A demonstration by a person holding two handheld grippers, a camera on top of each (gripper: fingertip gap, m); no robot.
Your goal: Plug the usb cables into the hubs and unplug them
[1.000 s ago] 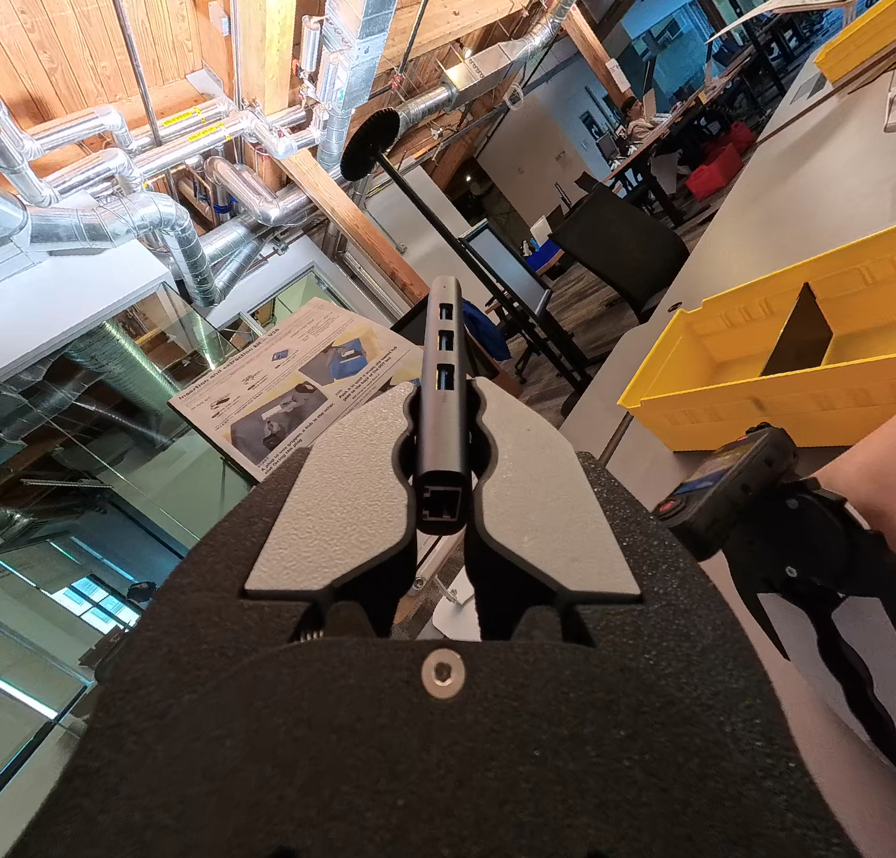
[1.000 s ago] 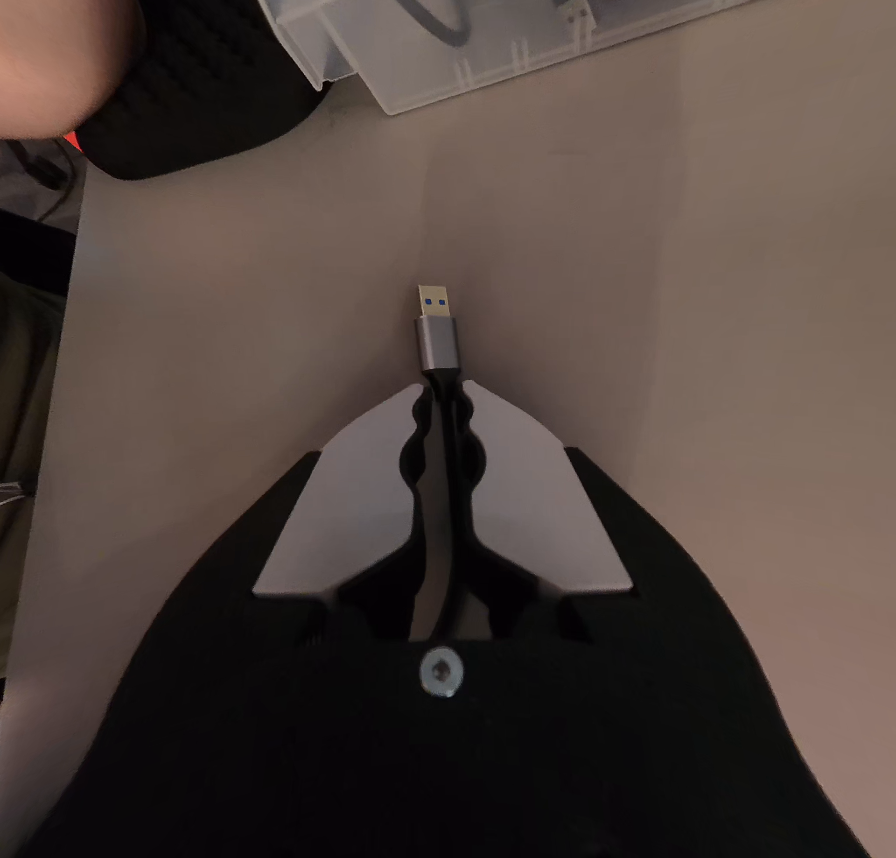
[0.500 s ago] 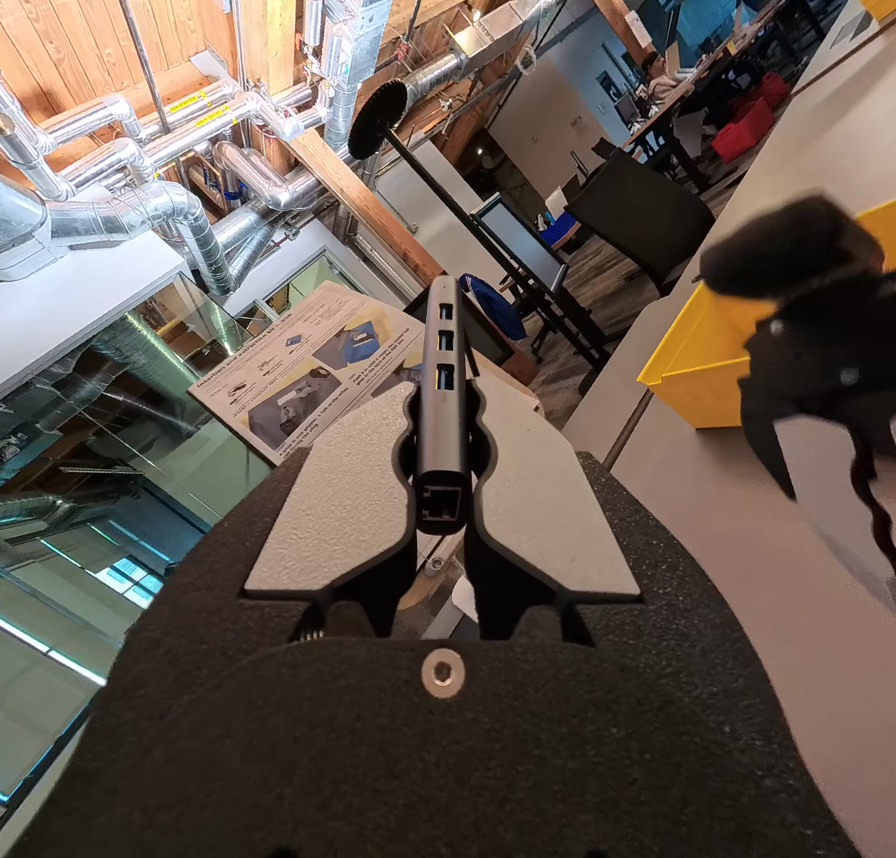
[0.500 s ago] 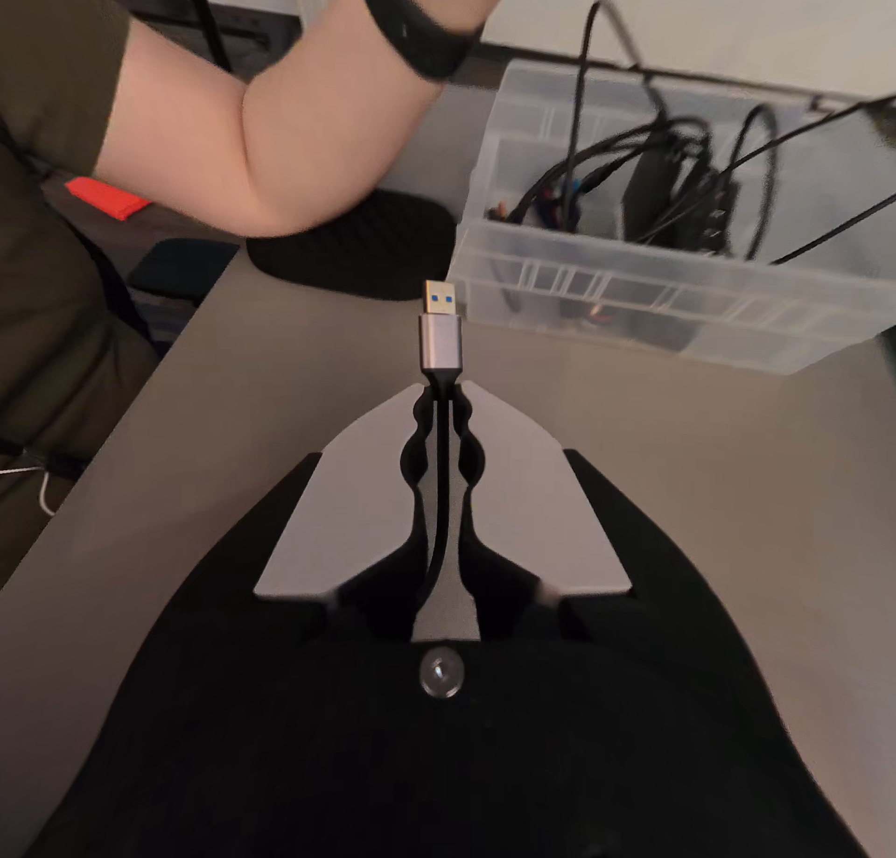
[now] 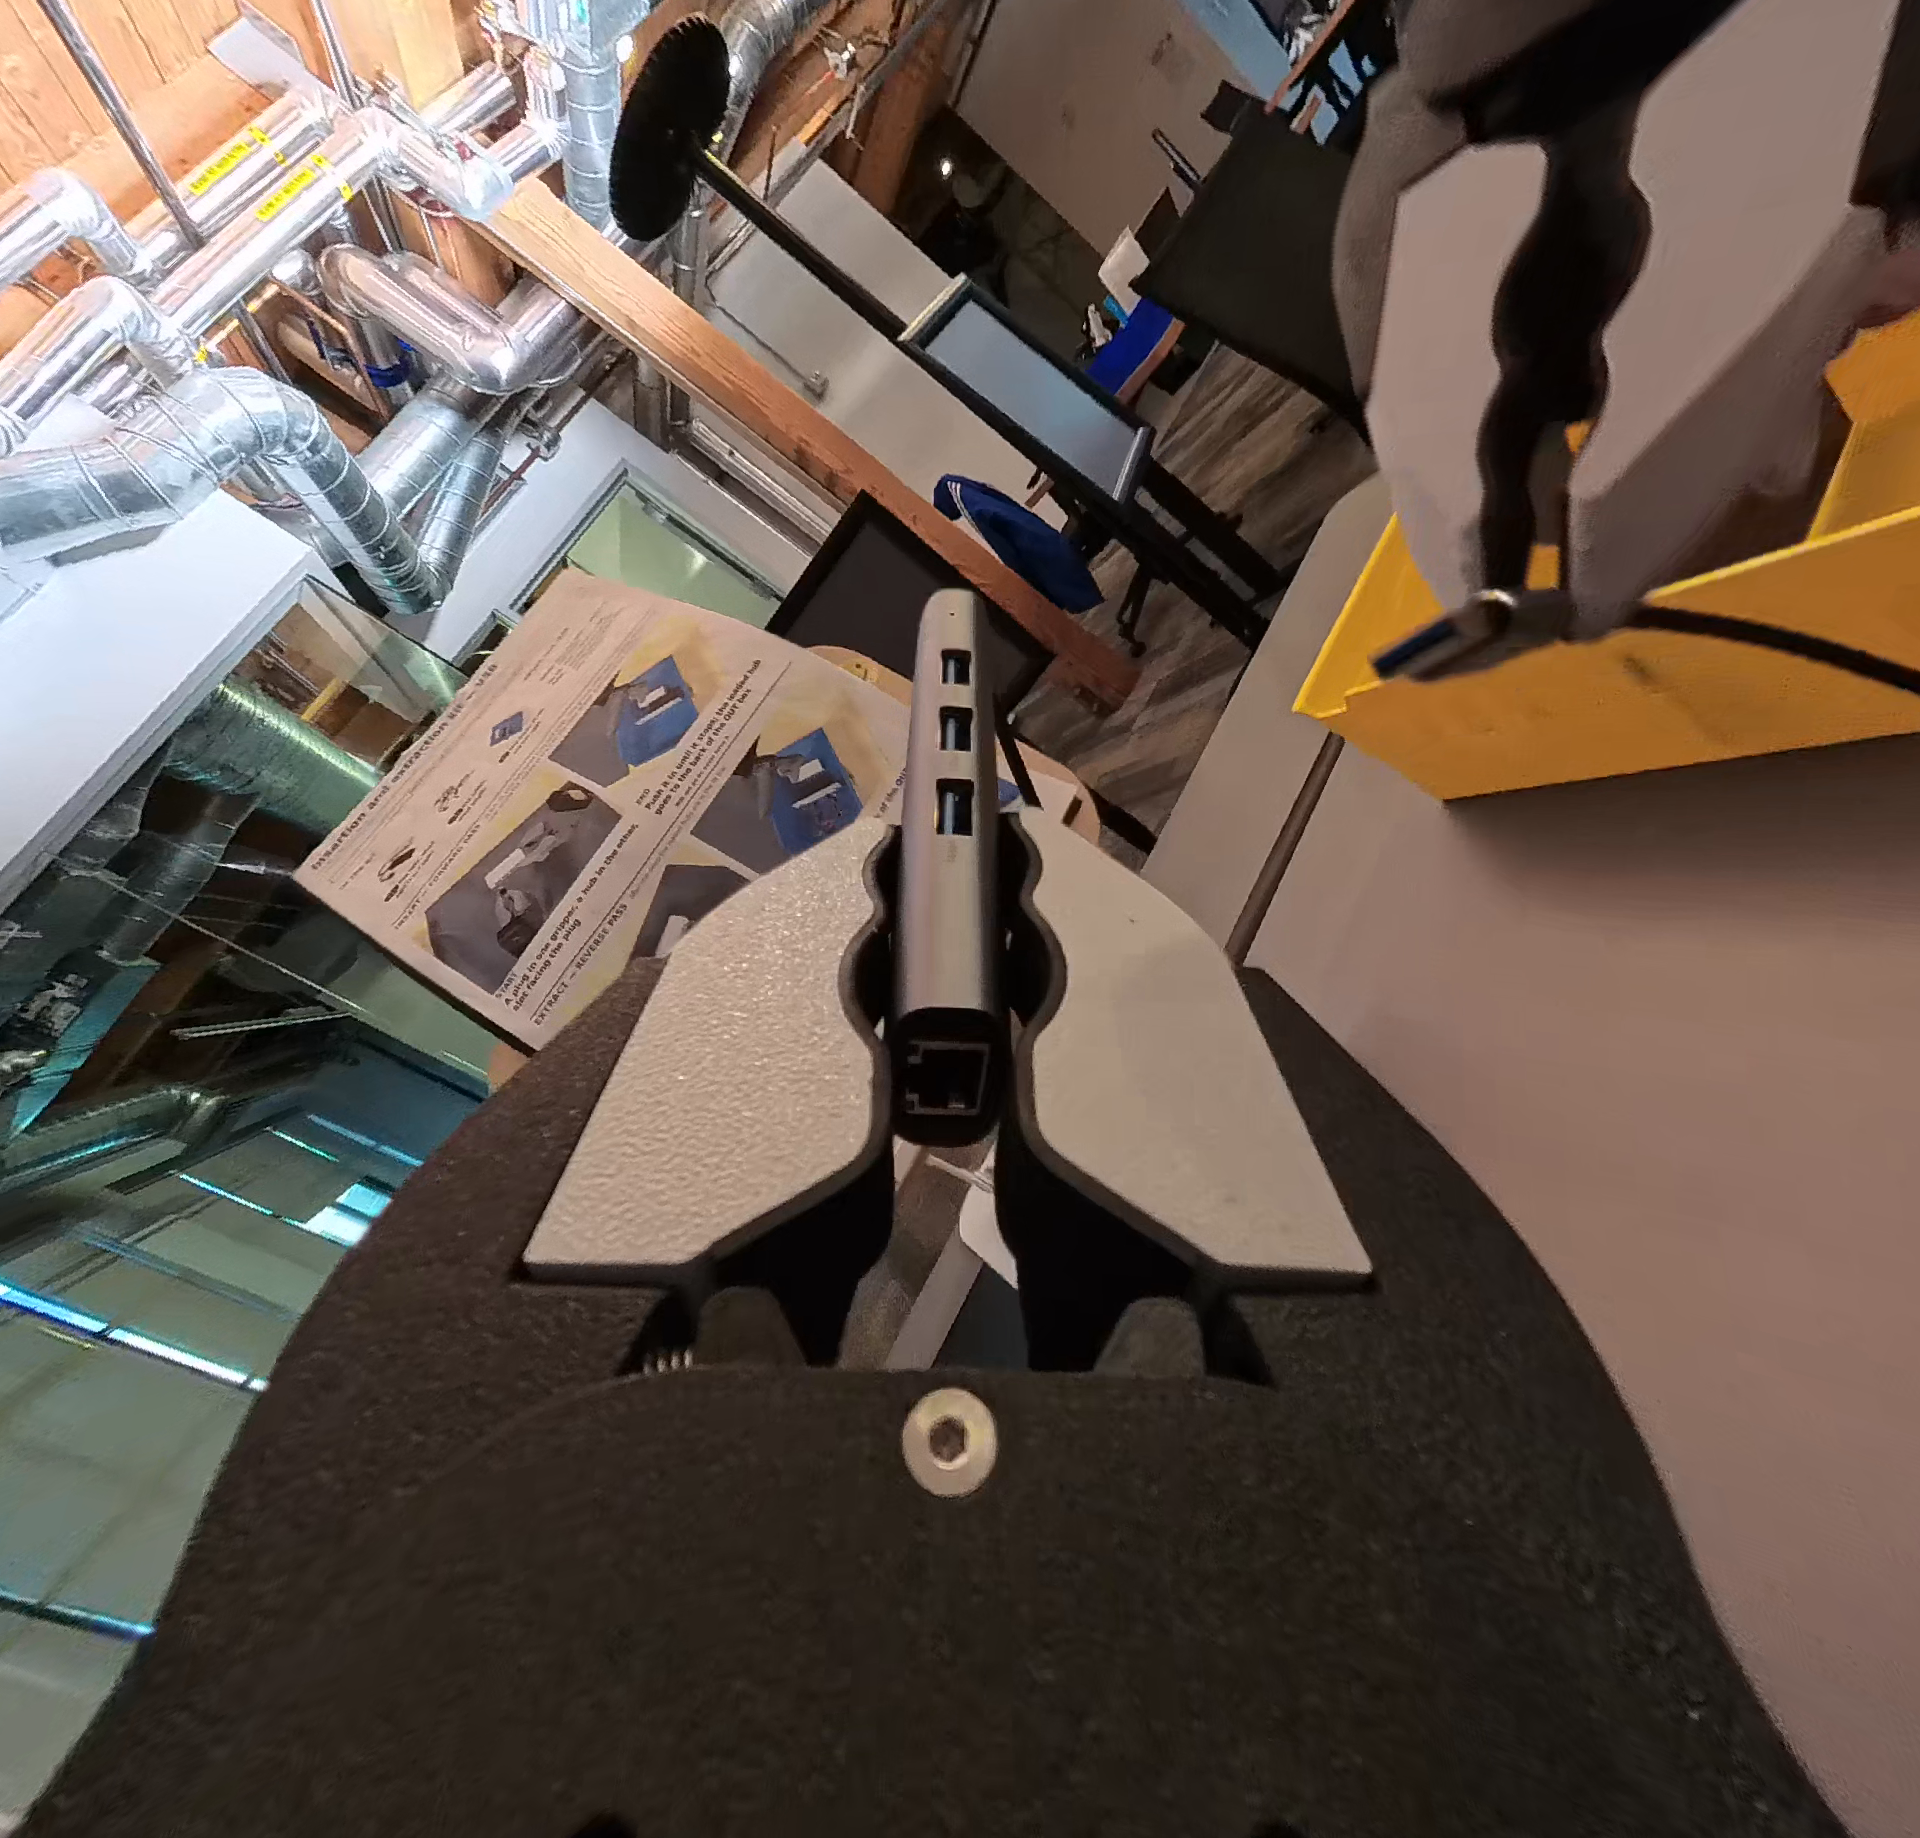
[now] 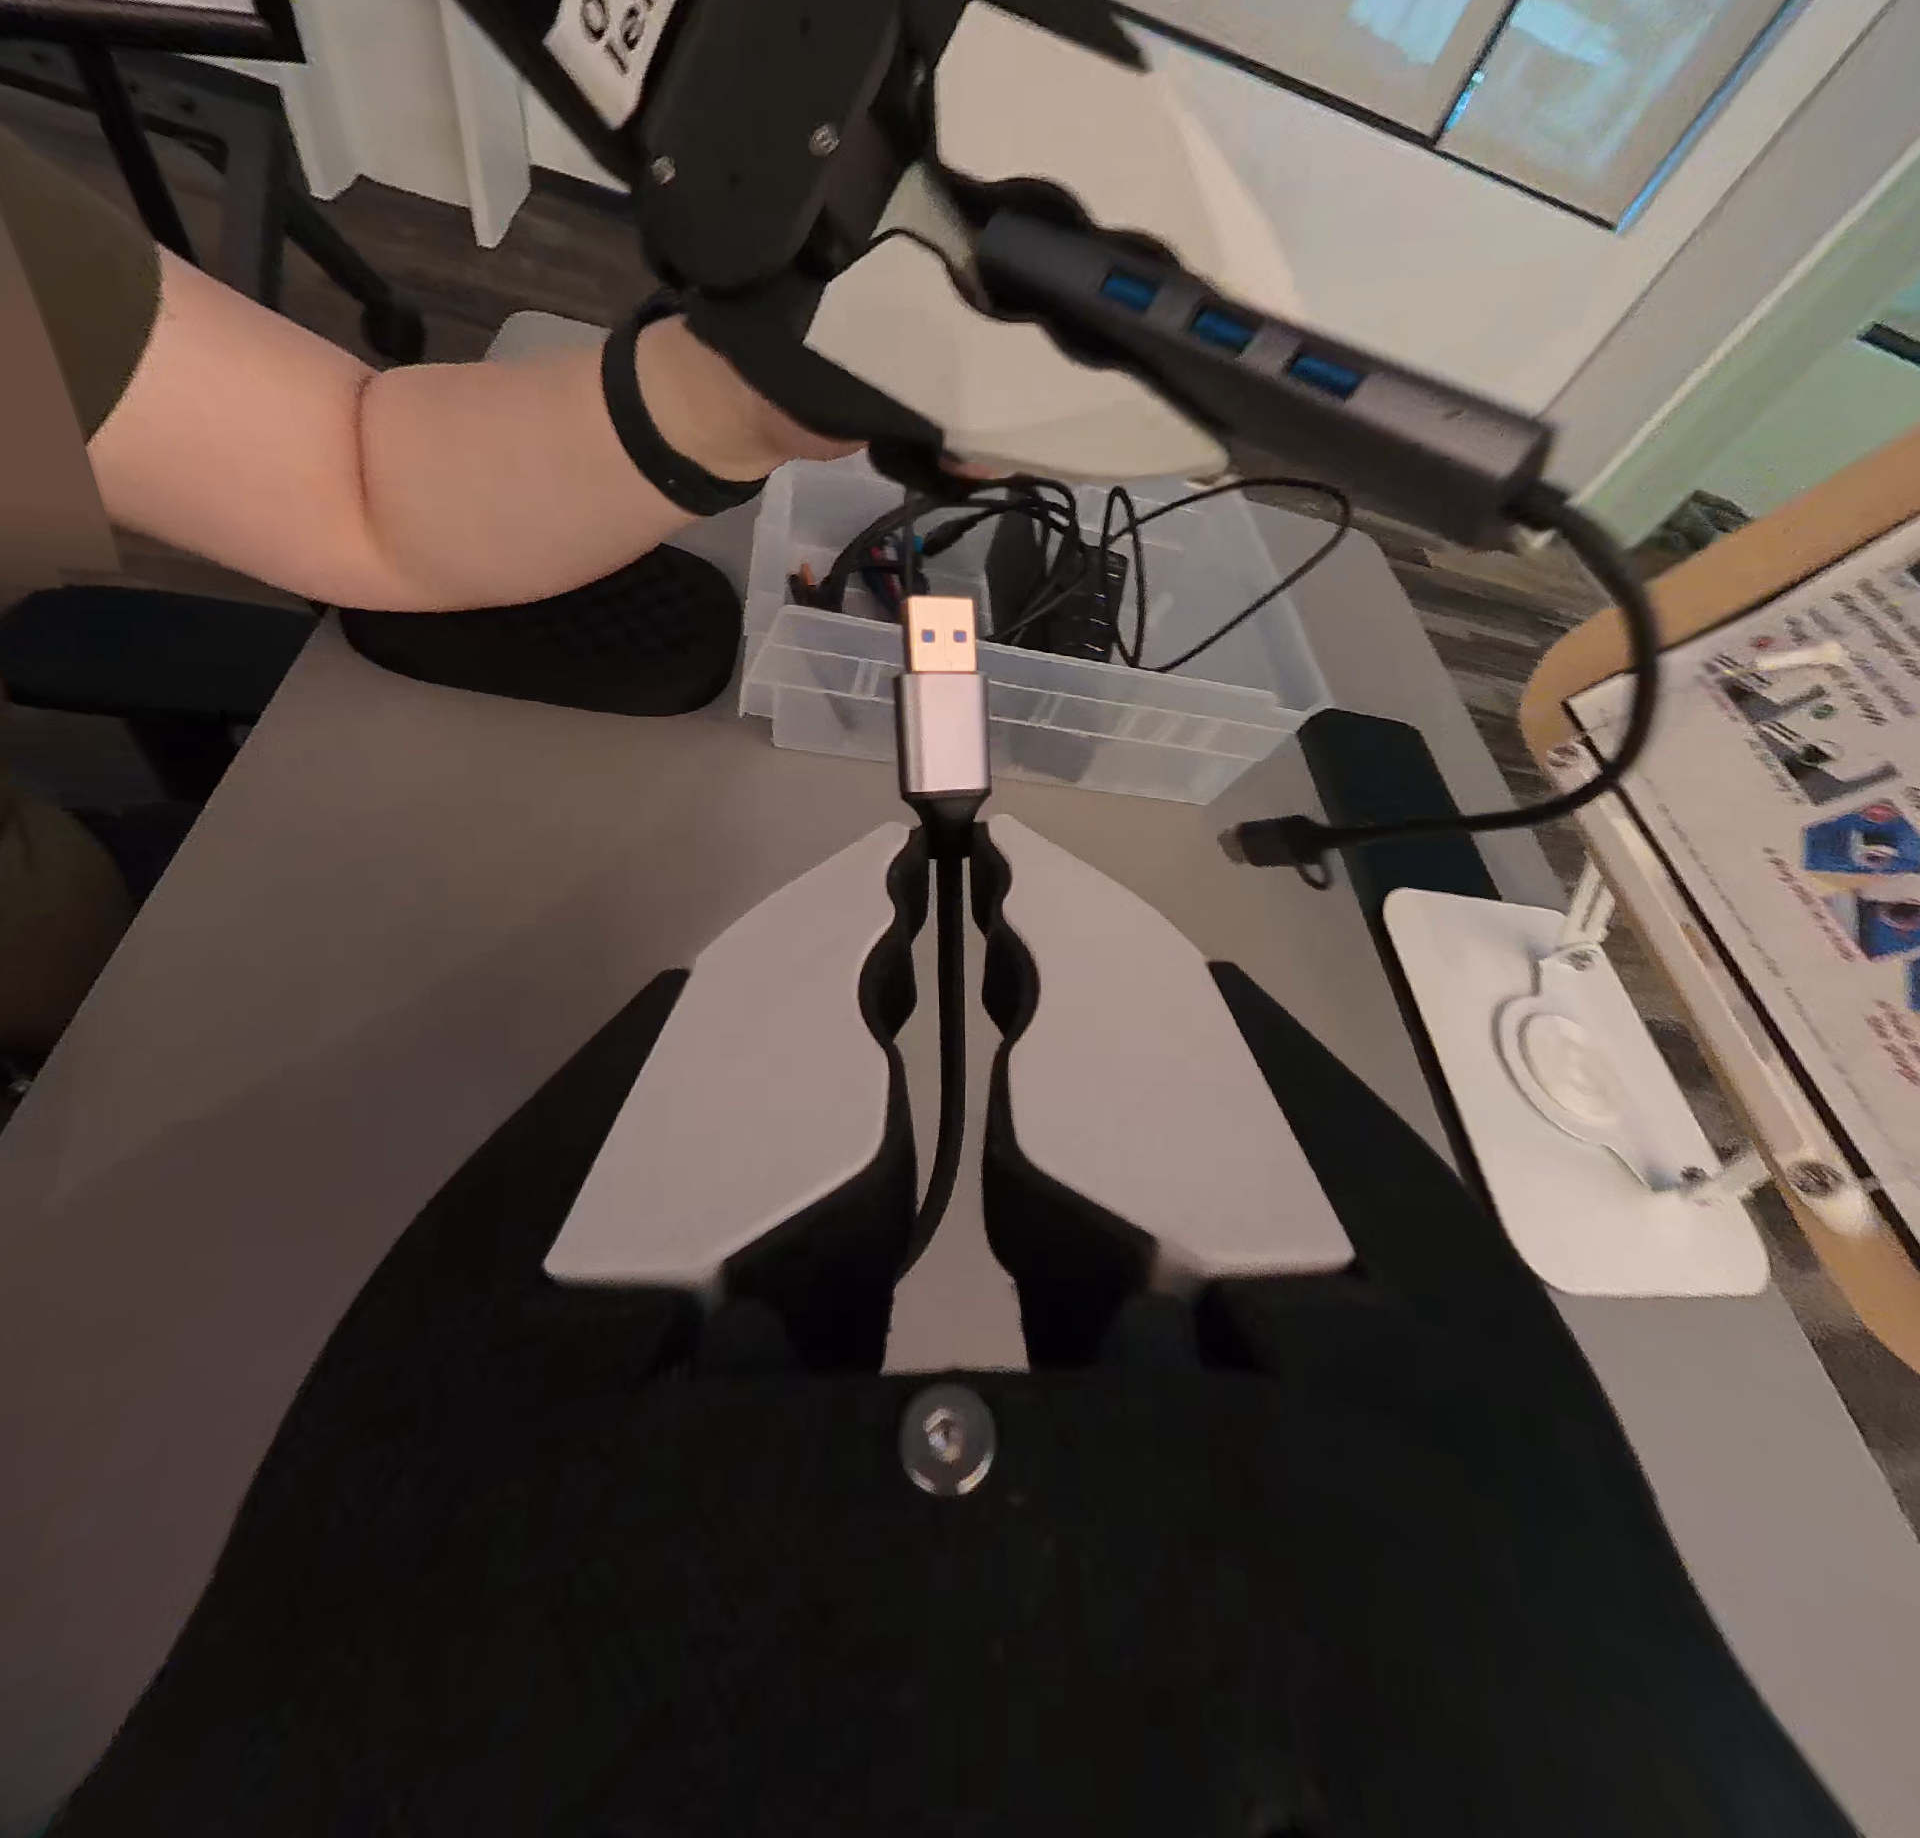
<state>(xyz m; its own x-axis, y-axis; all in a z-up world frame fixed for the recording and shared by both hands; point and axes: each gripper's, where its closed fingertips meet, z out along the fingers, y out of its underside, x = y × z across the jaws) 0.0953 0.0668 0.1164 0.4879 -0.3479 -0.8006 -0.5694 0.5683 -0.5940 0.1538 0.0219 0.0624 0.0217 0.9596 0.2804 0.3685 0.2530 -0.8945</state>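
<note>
Up above the grey table (image 6: 436, 915), I'm keeping my left gripper (image 5: 948, 858) clamped on the slim dark-grey hub (image 5: 948, 832) and my right gripper (image 6: 943, 838) pinching the black cable behind its silver USB plug (image 6: 940, 692), squaring it to a blue port before pushing.

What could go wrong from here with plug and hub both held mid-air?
1. Misalignment: the USB plug in the right gripper is apart from the hub and not lined up with its ports; it may hit the housing.
2. Slip: the right gripper pinches the thin cable behind the plug, so pushing could bend it.
3. Snag: the hub's own cable dangles loose below the left gripper.
</note>
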